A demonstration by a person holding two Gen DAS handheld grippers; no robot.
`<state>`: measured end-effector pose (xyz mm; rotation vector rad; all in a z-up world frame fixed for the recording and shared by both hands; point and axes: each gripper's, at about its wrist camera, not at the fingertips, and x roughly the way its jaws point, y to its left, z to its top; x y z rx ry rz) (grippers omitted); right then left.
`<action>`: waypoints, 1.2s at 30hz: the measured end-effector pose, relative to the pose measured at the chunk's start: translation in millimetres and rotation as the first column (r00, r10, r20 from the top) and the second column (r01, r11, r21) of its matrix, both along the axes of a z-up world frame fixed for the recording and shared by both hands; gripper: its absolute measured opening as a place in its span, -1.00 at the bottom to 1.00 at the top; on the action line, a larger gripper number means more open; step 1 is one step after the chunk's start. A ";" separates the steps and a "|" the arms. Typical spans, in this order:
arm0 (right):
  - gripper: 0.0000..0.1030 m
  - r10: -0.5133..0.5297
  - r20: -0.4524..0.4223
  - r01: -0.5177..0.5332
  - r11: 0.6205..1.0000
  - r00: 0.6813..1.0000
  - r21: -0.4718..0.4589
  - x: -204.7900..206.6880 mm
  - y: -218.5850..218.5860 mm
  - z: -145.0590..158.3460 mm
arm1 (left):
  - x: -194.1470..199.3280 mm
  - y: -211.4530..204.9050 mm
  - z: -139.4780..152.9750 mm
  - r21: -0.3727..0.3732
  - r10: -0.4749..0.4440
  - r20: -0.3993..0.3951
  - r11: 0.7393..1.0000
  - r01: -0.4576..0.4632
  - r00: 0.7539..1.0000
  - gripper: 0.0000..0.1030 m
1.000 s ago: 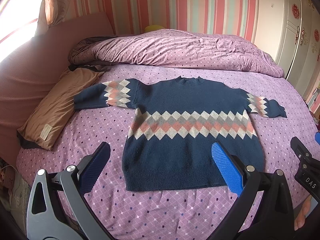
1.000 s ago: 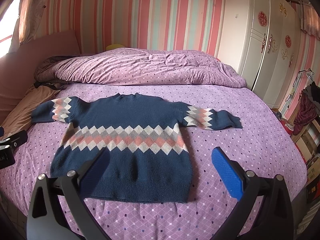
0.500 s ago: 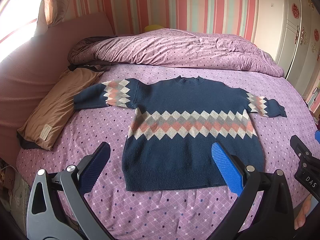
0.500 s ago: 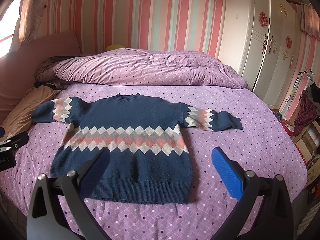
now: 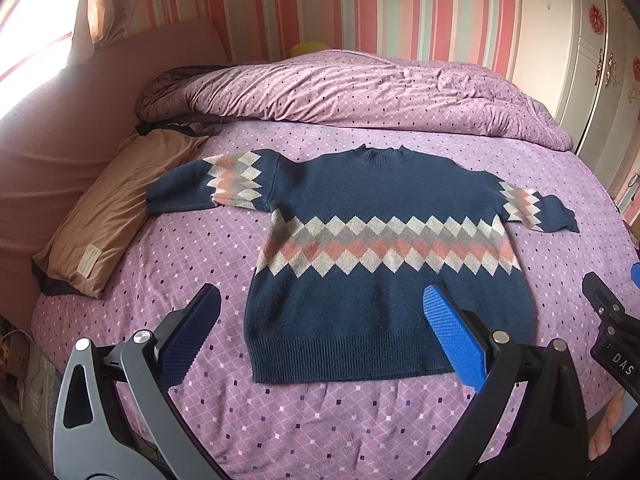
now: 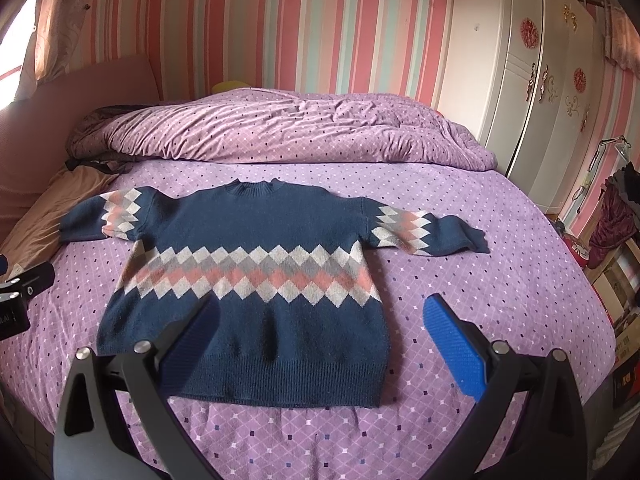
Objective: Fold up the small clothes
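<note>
A small navy sweater (image 5: 376, 200) with a band of pink, grey and white diamonds lies flat on the purple bed, both sleeves spread out. It also shows in the right wrist view (image 6: 256, 224). My left gripper (image 5: 320, 304) is open and empty, held above the sweater's hem near its left side. My right gripper (image 6: 320, 312) is open and empty, held above the hem near its right side. The right gripper's body shows at the right edge of the left wrist view (image 5: 612, 332).
A bunched purple duvet (image 5: 352, 92) lies across the far side of the bed. A tan pillow (image 5: 108, 212) rests at the left by the pink headboard (image 5: 44, 152). A white wardrobe (image 6: 532, 80) stands at the right. Bags (image 6: 612, 220) sit on the floor at the right.
Both grippers have shifted very slightly; the sweater has not moved and both stay open.
</note>
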<state>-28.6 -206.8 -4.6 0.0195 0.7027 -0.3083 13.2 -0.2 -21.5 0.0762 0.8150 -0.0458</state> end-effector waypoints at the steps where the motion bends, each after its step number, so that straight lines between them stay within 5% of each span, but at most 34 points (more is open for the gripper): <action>1: 0.97 0.000 0.003 0.000 1.000 1.000 0.000 -1.2 -0.4 -0.8 | 1.8 0.6 -1.1 -0.003 0.000 -0.002 1.000 0.000 1.000 0.94; 8: 0.97 0.017 0.018 -0.016 1.000 1.000 -0.019 18.8 0.9 -13.8 | 28.2 15.6 -18.4 -0.030 0.013 0.004 0.999 -0.012 1.000 0.94; 15: 0.97 0.062 -0.013 -0.063 0.998 0.998 -0.019 87.5 11.2 -57.4 | 104.8 60.7 -72.7 0.016 0.132 -0.082 0.991 -0.131 0.988 0.94; 23: 0.97 0.112 -0.060 -0.117 0.990 0.992 -0.082 186.0 40.4 -97.6 | 200.8 144.0 -107.8 0.046 0.252 0.006 0.967 -0.252 0.968 0.94; 27: 0.97 0.151 -0.084 -0.160 0.980 0.985 -0.120 228.9 61.2 -113.8 | 246.9 194.4 -126.0 -0.016 0.227 0.004 0.974 -0.227 0.974 0.94; 36: 0.97 0.261 -0.083 -0.265 0.964 0.962 -0.035 313.7 108.9 -141.2 | 310.8 276.8 -173.8 -0.119 0.176 -0.048 0.976 -0.180 0.983 0.94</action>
